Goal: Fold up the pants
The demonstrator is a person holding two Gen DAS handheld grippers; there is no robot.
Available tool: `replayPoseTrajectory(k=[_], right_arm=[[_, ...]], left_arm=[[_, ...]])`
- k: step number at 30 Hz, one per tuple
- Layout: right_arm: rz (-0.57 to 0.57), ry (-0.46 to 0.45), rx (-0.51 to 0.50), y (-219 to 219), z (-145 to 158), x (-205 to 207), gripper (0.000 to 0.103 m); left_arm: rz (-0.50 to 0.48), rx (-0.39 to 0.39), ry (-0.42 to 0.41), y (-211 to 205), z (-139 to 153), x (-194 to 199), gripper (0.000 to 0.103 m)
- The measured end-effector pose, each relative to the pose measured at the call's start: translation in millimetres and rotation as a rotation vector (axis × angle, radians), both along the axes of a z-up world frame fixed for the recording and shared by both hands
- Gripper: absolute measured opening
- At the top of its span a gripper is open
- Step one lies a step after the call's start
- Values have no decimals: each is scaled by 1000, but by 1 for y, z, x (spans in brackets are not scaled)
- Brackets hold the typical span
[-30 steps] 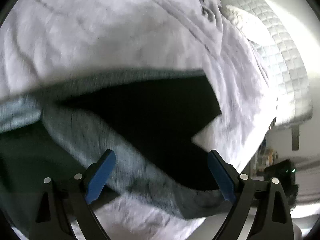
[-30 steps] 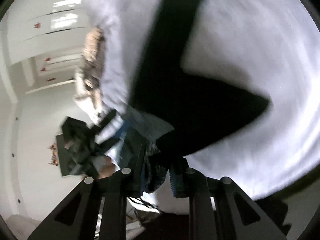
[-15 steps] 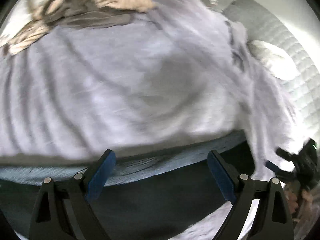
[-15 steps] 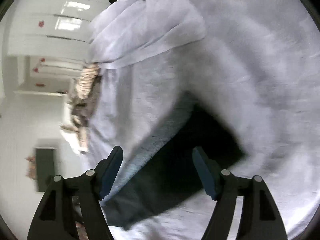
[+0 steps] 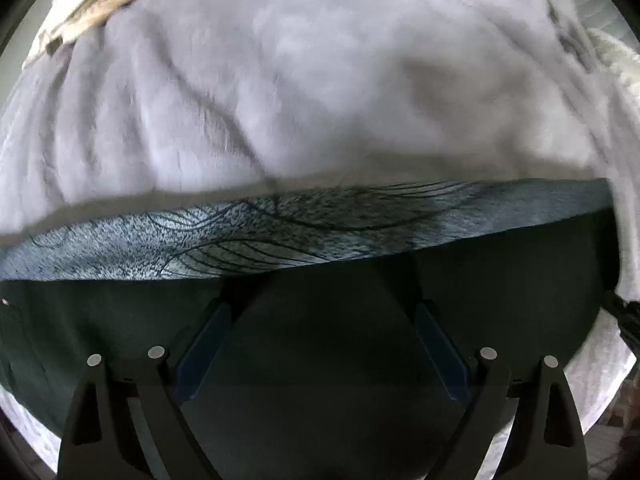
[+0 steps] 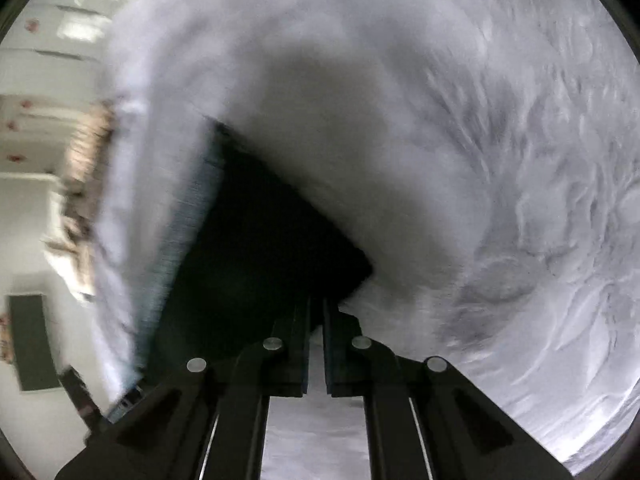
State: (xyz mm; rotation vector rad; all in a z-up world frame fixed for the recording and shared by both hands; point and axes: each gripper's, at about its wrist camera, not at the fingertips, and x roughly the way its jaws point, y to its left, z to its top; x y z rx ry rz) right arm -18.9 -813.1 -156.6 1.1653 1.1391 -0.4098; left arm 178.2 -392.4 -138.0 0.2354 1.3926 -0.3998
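Observation:
The dark pants lie flat on the lavender blanket, with a lighter grey-blue patterned band along their far edge. My left gripper points steeply down over them. Its jaws stand wide open, and the blue pads hover on either side of the dark cloth without pinching it. In the right wrist view the pants are a dark wedge. My right gripper is shut, its tips at the wedge's near corner. I cannot tell whether any cloth is caught between them.
The fluffy blanket covers the bed all around the pants. Tan clothing lies at the far left of the bed, also visible as tan clothing at the bed's edge. White quilted bedding shows at the right.
The left gripper has tipped downward and sunk over the pants, still open. The right gripper let go of the bunched cloth, opened wide, swung over the bed, then closed fully at the pants' corner.

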Motion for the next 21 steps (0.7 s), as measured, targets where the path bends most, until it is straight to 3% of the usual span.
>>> replayPoseTrajectory(k=[1, 2, 3, 5, 9, 10, 11, 12, 14, 16, 21], right_arm=[[1, 19, 21, 1, -4, -3, 7], [-2, 30, 9, 0, 0, -7, 17], [-3, 36, -9, 1, 4, -9, 20], [15, 74, -97, 4, 24, -16, 22], [160, -39, -223, 21, 61, 10, 24], [218, -52, -232, 29, 62, 27, 36], [265, -51, -247, 36, 60, 42, 54], [302, -43, -263, 42, 57, 53, 58], [386, 0, -311, 55, 43, 80, 58], [430, 67, -356, 57, 22, 93, 57], [363, 30, -344, 35, 20, 85, 55]], left_arm=[[-2, -7, -1, 0, 4, 0, 94], [-6, -19, -2, 1, 8, 0, 94], [-9, -36, -5, 4, 15, 0, 94], [-13, -64, -23, 11, 29, 0, 94], [-40, -44, -74, 3, 36, 12, 94], [-37, -27, -74, -4, 30, 16, 94], [-32, -12, -71, -11, 25, 21, 94], [-24, 6, -71, -17, 15, 28, 94], [-3, 53, -86, -29, -5, 41, 94], [26, 47, -105, -31, -10, 50, 96], [68, 67, -106, -30, -7, 81, 96]])
